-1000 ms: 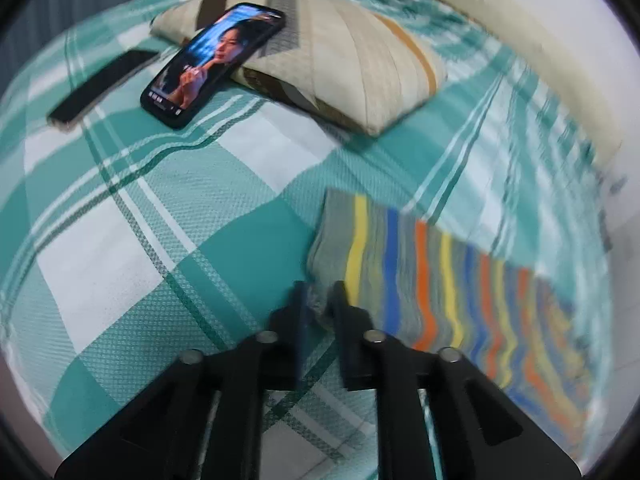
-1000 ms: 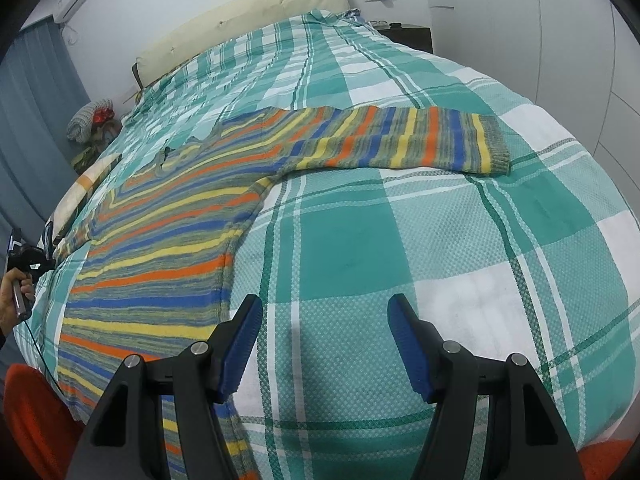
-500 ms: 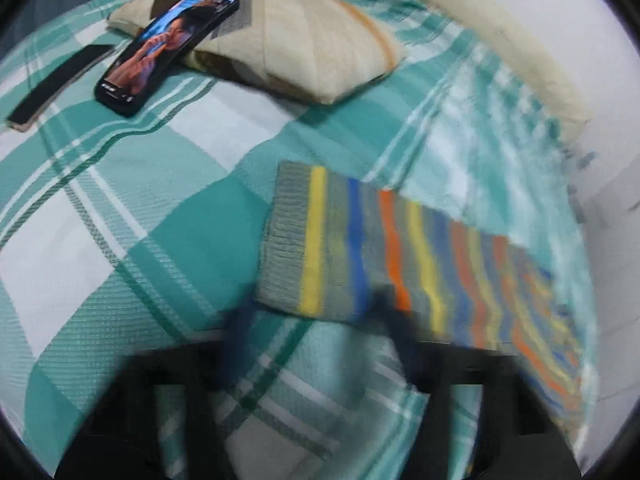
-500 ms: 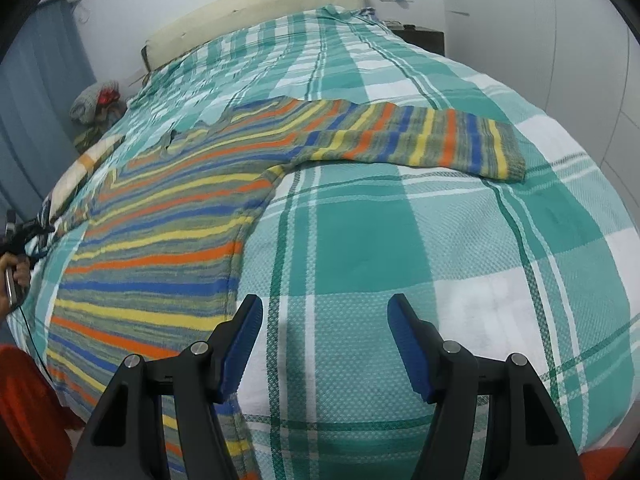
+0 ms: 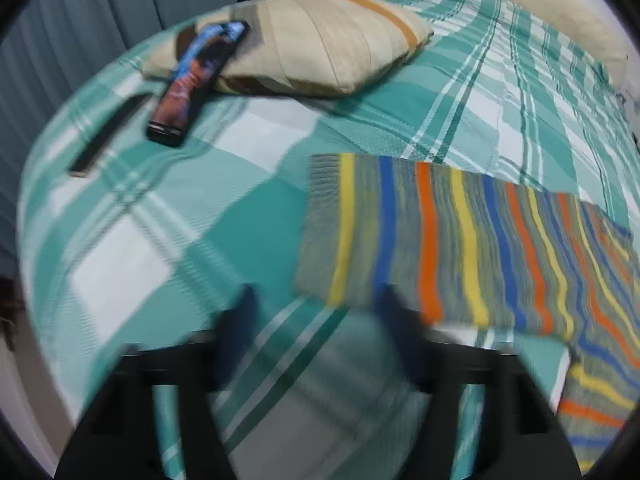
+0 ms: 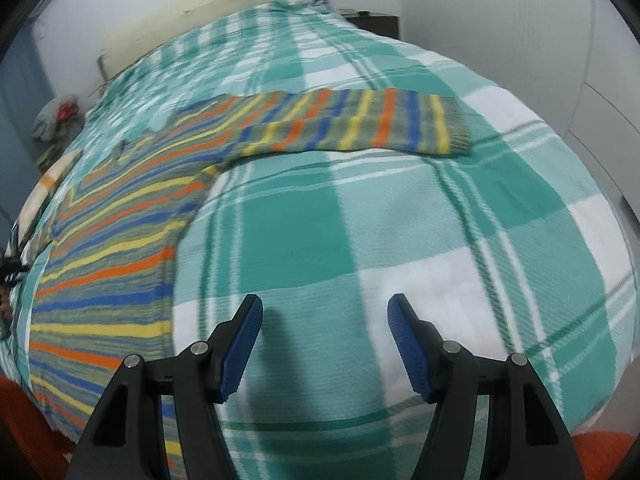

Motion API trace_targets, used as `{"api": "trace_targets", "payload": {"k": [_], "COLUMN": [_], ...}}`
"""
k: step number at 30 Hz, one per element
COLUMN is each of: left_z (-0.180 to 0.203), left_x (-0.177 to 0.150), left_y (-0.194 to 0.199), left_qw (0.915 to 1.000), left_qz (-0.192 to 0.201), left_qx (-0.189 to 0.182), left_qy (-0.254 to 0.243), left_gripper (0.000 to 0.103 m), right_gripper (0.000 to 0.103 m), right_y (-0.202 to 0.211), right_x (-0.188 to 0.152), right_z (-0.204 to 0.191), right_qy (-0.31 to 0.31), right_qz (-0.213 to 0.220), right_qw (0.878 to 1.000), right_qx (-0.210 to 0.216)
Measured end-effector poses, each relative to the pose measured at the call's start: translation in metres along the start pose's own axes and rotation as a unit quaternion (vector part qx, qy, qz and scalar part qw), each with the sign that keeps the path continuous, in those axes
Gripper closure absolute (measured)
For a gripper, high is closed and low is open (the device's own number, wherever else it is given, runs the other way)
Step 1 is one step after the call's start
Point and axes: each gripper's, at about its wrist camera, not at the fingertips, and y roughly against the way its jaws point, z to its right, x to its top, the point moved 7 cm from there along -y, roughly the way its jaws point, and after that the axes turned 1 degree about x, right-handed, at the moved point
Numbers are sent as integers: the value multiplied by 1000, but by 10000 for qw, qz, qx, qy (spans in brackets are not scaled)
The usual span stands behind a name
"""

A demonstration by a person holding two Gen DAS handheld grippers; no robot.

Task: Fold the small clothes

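Striped sweater [image 6: 120, 248] is spread flat on the plaid bedspread [image 6: 400, 220], sleeves out sideways. Left gripper [image 5: 320, 320], blurry, jaws apart, sits right at one cuff [image 5: 324, 224]. Right gripper [image 6: 324, 320] is wide apart too, beside the sweater's body, holding nothing.

Soft cloth all over, hard plastic on the tools

The striped sweater [image 6: 120, 264] is a ribbed, matt knit; the checked bedspread [image 6: 400, 220] a coarse woven cloth. The pillow [image 5: 320, 52] looks smooth, the phone [image 5: 196, 80] glossy. The right gripper [image 6: 325, 344] is matt black plastic with textured blue pads [image 6: 406, 344] and shiny metal screws.
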Motion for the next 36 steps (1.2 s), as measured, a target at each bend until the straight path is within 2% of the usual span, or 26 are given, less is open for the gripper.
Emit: {"api": "trace_targets", "payload": {"k": [1, 2, 4, 6, 8, 11, 13, 14, 15, 17, 18, 21, 24, 26, 28, 30, 35, 36], "left_z": [1, 5, 19, 42, 72, 121, 141, 150, 153, 151, 149, 144, 142, 144, 149, 155, 154, 154], "left_x": [-5, -15, -38, -73, -112, -182, -215, -238, -254, -273, -276, -265, -249, -244, -241, -242, -250, -251], "left_y": [14, 31, 60, 93, 121, 152, 156, 152, 145, 137, 139, 149, 159, 157, 147, 134, 122, 120], "left_qw": [9998, 9989, 9957, 9884, 9769, 9518, 9378, 9287, 9227, 9159, 9162, 9219, 9333, 9410, 9455, 9477, 9503, 9505], "left_qz": [136, 263, 372, 418, 457, 438, 454, 466, 443, 460, 524, 487, 664, 617, 507, 365, 221, 186], "left_qx": [-45, -131, -308, -701, -1148, -1728, -1741, -1577, -1397, -1159, -1173, -1320, -1572, -1664, -1663, -1595, -1668, -1688], "left_qy": [-129, -359, -787, -1280, -1744, -2497, -2970, -3323, -3566, -3815, -3796, -3610, -3160, -2880, -2754, -2739, -2621, -2603], "left_gripper": [26, 25, 23, 19, 14, 12, 12, 12, 12, 10, 9, 8, 5, 5, 5, 5, 0, 0], "right_gripper": [25, 22, 22, 22, 22, 22, 22, 22, 22, 21, 19, 19, 19, 18, 18, 18, 18, 12], "right_y": [2, 5, 10, 16, 24, 34, 33, 31, 22, 3, -4, 9, 31, 47, 51, 40, 6, 0], "right_x": [0, 1, 3, 2, -1, -14, -28, -36, -50, -75, -87, -91, -75, -63, -55, -53, -59, -66], "right_z": [3, 5, 1, -16, -45, -98, -127, -136, -145, -146, -144, -138, -139, -146, -156, -163, -156, -151], "right_qy": [-44, -67, 54, 347, 823, 1597, 2015, 2181, 2463, 2796, 2915, 3003, 2843, 2702, 2630, 2563, 2426, 2411], "right_qz": [27, 72, 163, 212, 276, 268, 127, 32, -209, -732, -903, -715, -65, 360, 596, 569, 90, -66], "right_qw": [10000, 9998, 9997, 9992, 9957, 9831, 9730, 9691, 9628, 9540, 9501, 9497, 9567, 9588, 9588, 9608, 9681, 9685], "right_qx": [-65, -146, -193, -7, 327, 851, 1116, 1151, 1096, 792, 645, 531, 626, 803, 892, 891, 621, 615]}}
